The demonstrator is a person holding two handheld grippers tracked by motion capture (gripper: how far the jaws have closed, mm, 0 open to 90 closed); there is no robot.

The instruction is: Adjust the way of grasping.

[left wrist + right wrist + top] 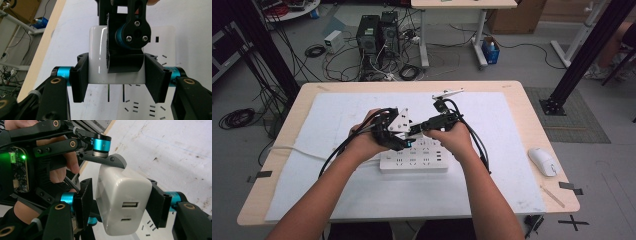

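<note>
1. High view: two bare forearms come up from the near edge of the table, and the hands meet over its middle, each holding a gripper.
2. Just under the hands lies a white power strip [414, 159] on a white mat [337, 195] that covers most of the wooden table [532, 105].
3. The left gripper [404, 134] and the right gripper [418, 131] sit tip to tip above the strip's far edge, cables trailing back along the forearms.
4. Left gripper view: its two black jaws clamp the flat sides of a white USB charger [98, 60], with the right gripper's jaw pressed against the charger's top face; the power strip's sockets [150, 108] lie below.
5. Right gripper view: its own jaws stand either side of the same charger [117, 195], pressed against it, so both tools grasp the block at once; two USB ports [130, 204] face the camera.
6. To the right, near the table's edge, rests a white computer mouse [543, 161].
7. Beyond the table, computer towers [377, 32] and tangled cables sit on the grey floor.
</note>
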